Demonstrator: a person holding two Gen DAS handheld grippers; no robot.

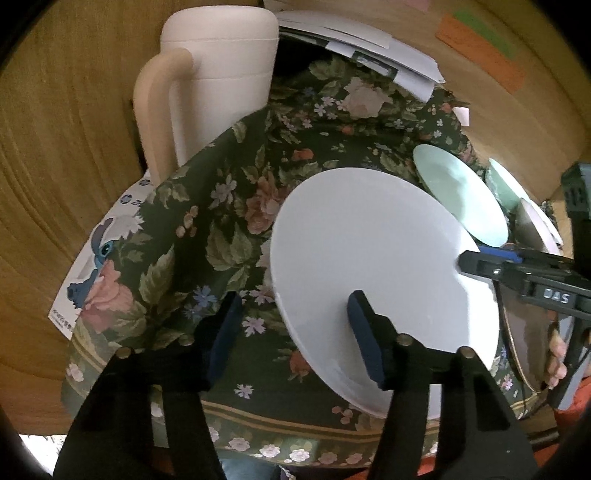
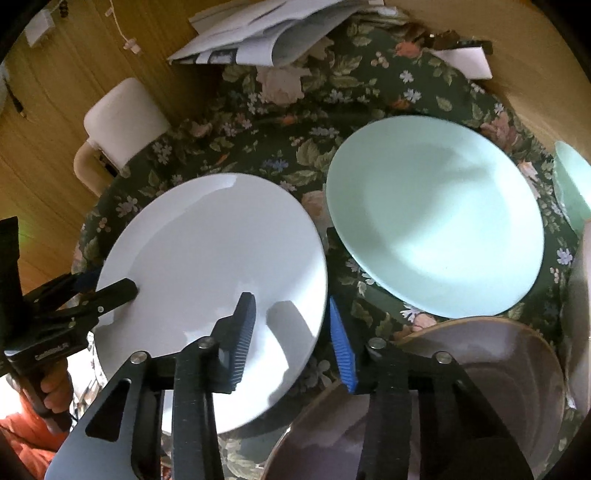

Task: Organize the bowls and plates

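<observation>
Clearly both tools are working on the same white plate (image 2: 210, 273), which lies on the floral cloth (image 1: 229, 206) covering the worktop. The left tool (image 1: 291, 332) straddles the plate's near-left edge in its own view: one dark blue pad (image 1: 364, 332) lies over the plate's top face and the other (image 1: 225, 332) hangs over the cloth outside the rim, with a clear gap between them, so the jaws stand partly open around the rim and do not press on it. The right tool (image 2: 295, 339) meets the opposite edge of the plate. Its dark ribbed pad (image 2: 243, 332) sits above the white surface and its bright blue pad (image 2: 341, 347) stands just outside the rim, the jaws narrow but with the plate's edge loose between them; whether either pad touches the plate cannot be told.

A pale green plate (image 2: 436, 218) lies just beside the white one, and a grey gold-rimmed plate (image 2: 480, 387) sits nearer the camera, under the right tool. A cream jug (image 1: 218, 81) with a handle stands at the cloth's far edge near some folded papers (image 2: 266, 33).
</observation>
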